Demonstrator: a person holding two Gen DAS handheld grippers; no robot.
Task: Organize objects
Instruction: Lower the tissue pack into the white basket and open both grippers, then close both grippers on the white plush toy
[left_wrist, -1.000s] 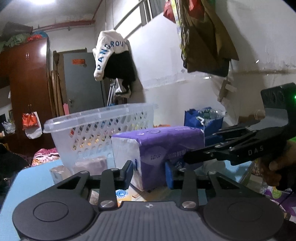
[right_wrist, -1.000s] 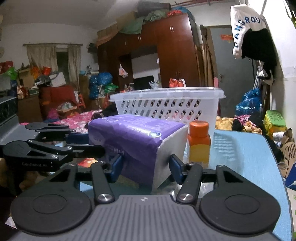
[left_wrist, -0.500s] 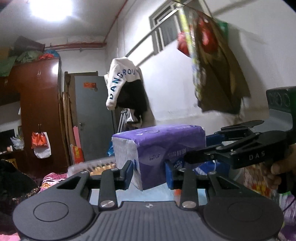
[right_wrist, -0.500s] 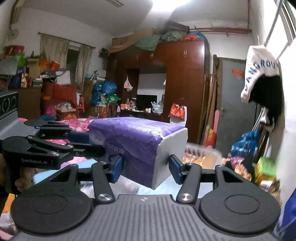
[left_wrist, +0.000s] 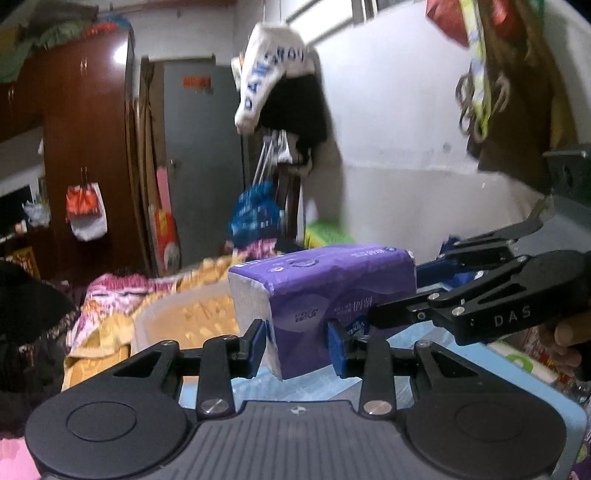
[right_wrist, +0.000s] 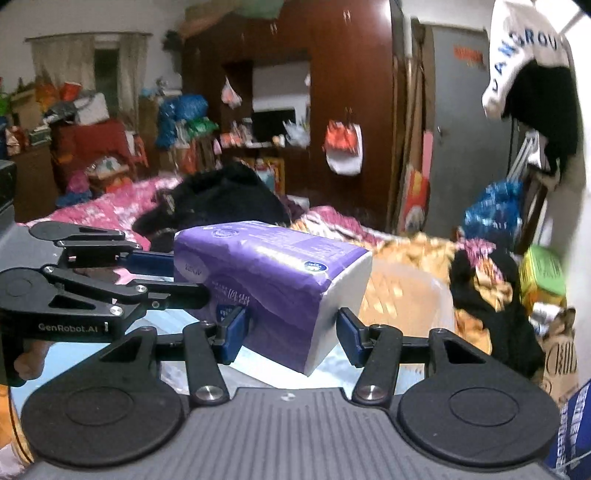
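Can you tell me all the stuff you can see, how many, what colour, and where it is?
tissue pack: one, purple and white, held up between both grippers
basket: one, clear plastic, blurred, behind the pack
table: one, light blue, under the pack
wardrobe: one, dark red-brown, far wall
door: one, grey, beside the wardrobe
hanging clothes: white and black, on the wall
left gripper: black, blue pads, clamping the pack
right gripper: black, blue pads, around the pack
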